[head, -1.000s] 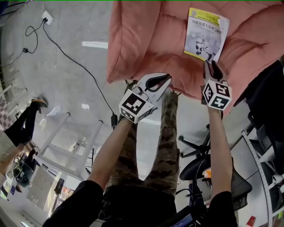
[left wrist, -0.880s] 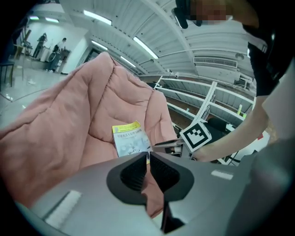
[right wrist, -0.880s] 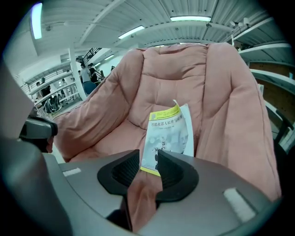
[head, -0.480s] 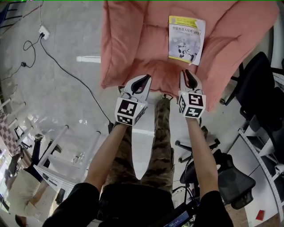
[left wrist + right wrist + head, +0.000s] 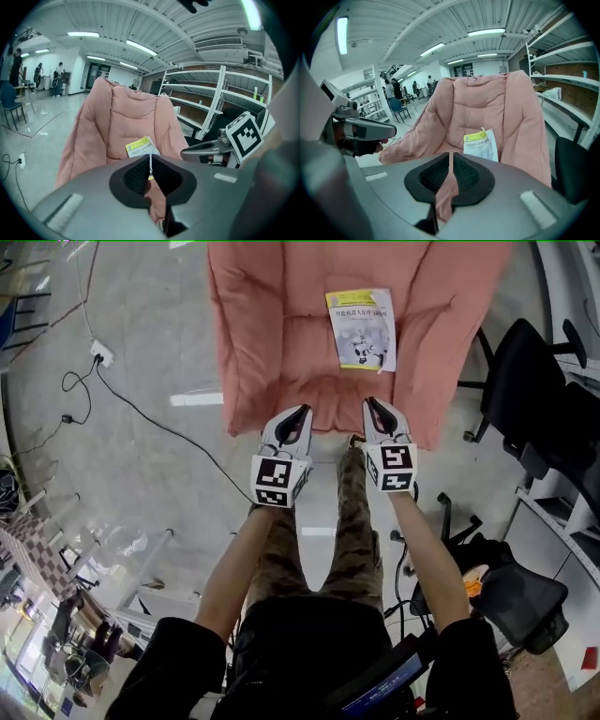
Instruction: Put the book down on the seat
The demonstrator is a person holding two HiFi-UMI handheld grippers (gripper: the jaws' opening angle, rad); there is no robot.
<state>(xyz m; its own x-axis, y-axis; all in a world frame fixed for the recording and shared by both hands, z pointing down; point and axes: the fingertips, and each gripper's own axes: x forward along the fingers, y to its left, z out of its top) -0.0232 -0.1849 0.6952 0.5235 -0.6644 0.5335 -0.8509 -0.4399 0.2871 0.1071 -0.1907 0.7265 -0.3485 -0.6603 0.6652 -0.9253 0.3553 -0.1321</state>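
Book [image 5: 362, 329]: flat on the pink seat [image 5: 272, 334], cover up. Left claw [image 5: 292, 418]: jaws together, empty. Right claw [image 5: 378, 412]: jaws have just been closing, now nearly together, nothing between.

The person wears a black short-sleeved top [image 5: 300, 643] and brown-green camouflage trousers [image 5: 356, 521]. The left tool [image 5: 300, 411] and right tool [image 5: 373, 402] are pale grey with black ribbed pads [image 5: 135, 177]; each carries a white cube [image 5: 275, 481] printed with black square markers. The right tool's jaws have just been closing, nothing between them.
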